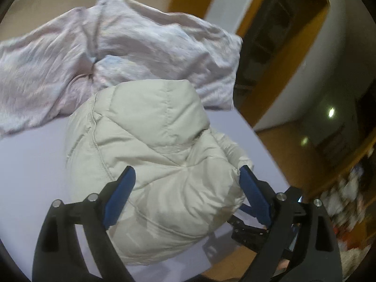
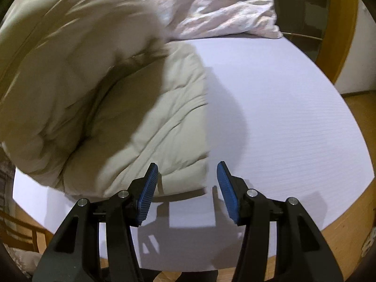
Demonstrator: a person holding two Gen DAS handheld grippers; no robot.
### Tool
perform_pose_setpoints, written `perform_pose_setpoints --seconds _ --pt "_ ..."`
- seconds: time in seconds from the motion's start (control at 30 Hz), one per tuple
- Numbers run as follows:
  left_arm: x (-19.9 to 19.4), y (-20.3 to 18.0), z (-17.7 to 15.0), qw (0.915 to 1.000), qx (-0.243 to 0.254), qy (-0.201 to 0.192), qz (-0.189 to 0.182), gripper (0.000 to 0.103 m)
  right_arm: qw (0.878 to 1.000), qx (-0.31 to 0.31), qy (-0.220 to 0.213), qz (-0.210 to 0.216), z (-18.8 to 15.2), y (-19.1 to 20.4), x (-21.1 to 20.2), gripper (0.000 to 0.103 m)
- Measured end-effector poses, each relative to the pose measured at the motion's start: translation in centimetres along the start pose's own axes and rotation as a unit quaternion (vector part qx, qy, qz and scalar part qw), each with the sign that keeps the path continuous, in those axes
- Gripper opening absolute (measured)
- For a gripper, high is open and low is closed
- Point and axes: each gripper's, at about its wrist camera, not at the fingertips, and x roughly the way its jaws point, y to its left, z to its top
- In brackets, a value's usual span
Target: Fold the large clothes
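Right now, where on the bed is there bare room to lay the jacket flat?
The lavender sheet is bare right of the beige puffer jacket and toward its near edge. Crowded: the far end, under the crumpled pink bedding.

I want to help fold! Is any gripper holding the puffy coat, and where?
Neither holds it. The left gripper is open around the puffy coat, near its hood end; the right gripper is open and empty.

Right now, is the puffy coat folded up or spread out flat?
Folded up: the puffy coat lies bunched on the bed, one part doubled over another.
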Motion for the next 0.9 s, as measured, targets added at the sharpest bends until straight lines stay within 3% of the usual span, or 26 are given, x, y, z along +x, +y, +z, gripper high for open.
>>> perform_pose_setpoints --seconds 0.13,0.23,0.27,0.4,0.6,0.67,0.73,0.83,0.9 --pt "-2.2 3.4 0.8 0.9981 -0.047 -0.026 -0.03 0.089 1.0 0.02 -0.003 -0.022 0.3 -1.7 -0.5 0.054" --pt "-3.6 5.4 1.4 0.9916 -0.076 -0.028 -0.101 0.089 0.999 0.032 0.0 -0.036 0.6 -2.9 -0.3 0.054" --pt "-4.0 5.5 1.4 0.9911 -0.075 -0.032 -0.105 0.089 0.999 0.037 0.001 -0.039 0.8 -3.3 -0.1 0.054" --pt "-4.8 6.6 2.1 0.9972 -0.056 -0.046 -0.017 0.089 0.998 0.045 0.002 -0.045 1.2 -3.9 0.0 0.054" --pt "-2.5 9.2 2.2 0.9946 -0.052 -0.028 0.086 0.089 0.998 0.042 -0.01 -0.041 1.8 -2.8 -1.0 0.054" --pt "-1.0 10.3 1.5 0.9923 -0.058 -0.006 0.109 0.089 0.998 0.043 -0.019 -0.033 2.6 -2.5 -1.6 0.054" --pt "1.0 10.9 0.7 0.991 -0.067 0.023 0.113 0.089 0.998 0.044 -0.029 -0.025 3.4 -2.3 -2.4 0.054" --pt "2.9 10.6 0.1 0.9916 -0.082 0.041 0.091 0.088 0.998 0.046 -0.051 -0.006 5.3 -1.9 -4.2 0.054" --pt "4.4 8.9 0.1 0.9934 -0.066 0.049 0.081 0.088 0.997 0.044 -0.069 0.01 6.6 -1.4 -5.8 0.054"
